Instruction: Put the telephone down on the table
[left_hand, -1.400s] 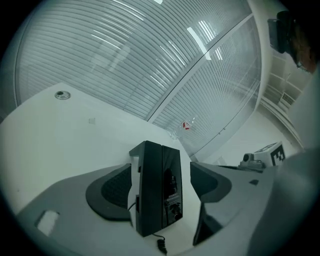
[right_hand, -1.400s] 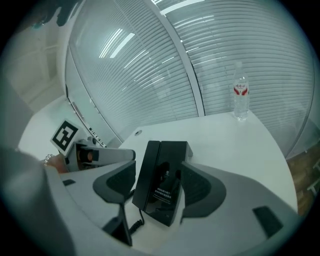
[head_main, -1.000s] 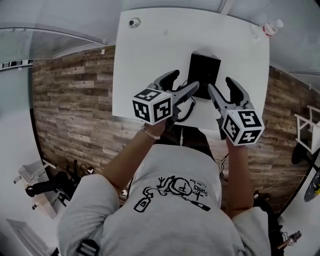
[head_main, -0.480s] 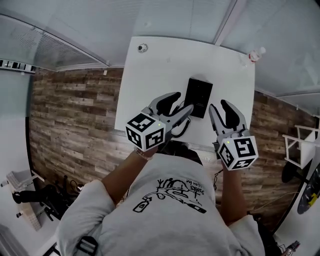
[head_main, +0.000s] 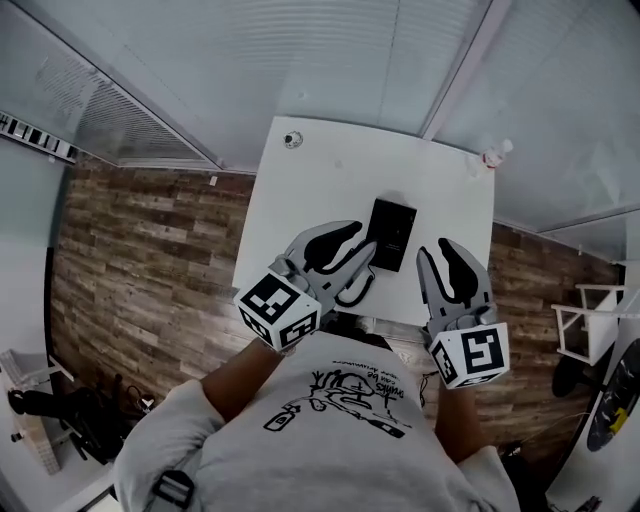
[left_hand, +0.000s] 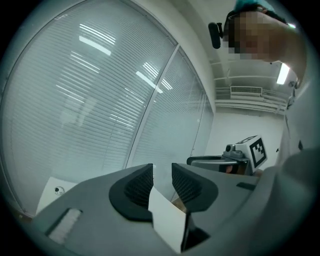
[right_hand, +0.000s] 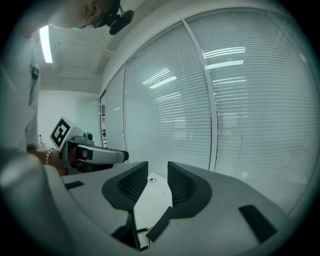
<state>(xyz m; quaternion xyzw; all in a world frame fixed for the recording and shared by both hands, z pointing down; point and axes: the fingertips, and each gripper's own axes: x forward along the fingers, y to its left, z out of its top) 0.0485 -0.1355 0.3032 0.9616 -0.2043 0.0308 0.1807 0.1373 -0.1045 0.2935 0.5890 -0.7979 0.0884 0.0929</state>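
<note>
The black telephone (head_main: 391, 234) lies flat on the white table (head_main: 300, 200), with its cord (head_main: 360, 288) trailing toward the near edge. Both grippers hang above the table's near side, apart from the phone. My left gripper (head_main: 362, 250) is left of the phone and my right gripper (head_main: 433, 252) is right of it. In the left gripper view the left gripper (left_hand: 162, 170) has just been closing, and a narrow gap with nothing in it remains. The right gripper (right_hand: 157, 170) has likewise been closing, with only the table (right_hand: 150, 210) showing through its slit.
A small round fitting (head_main: 292, 140) sits at the table's far left corner and a small bottle (head_main: 490, 155) at the far right. Glass walls with blinds (head_main: 400, 60) stand behind the table. Wood flooring (head_main: 150, 250) surrounds it, with white furniture (head_main: 590, 310) at right.
Both grippers have risen away from the table and phone, which now look smaller and farther off. Their jaws have narrowed from wide open to a slim gap. The phone stays on the table.
</note>
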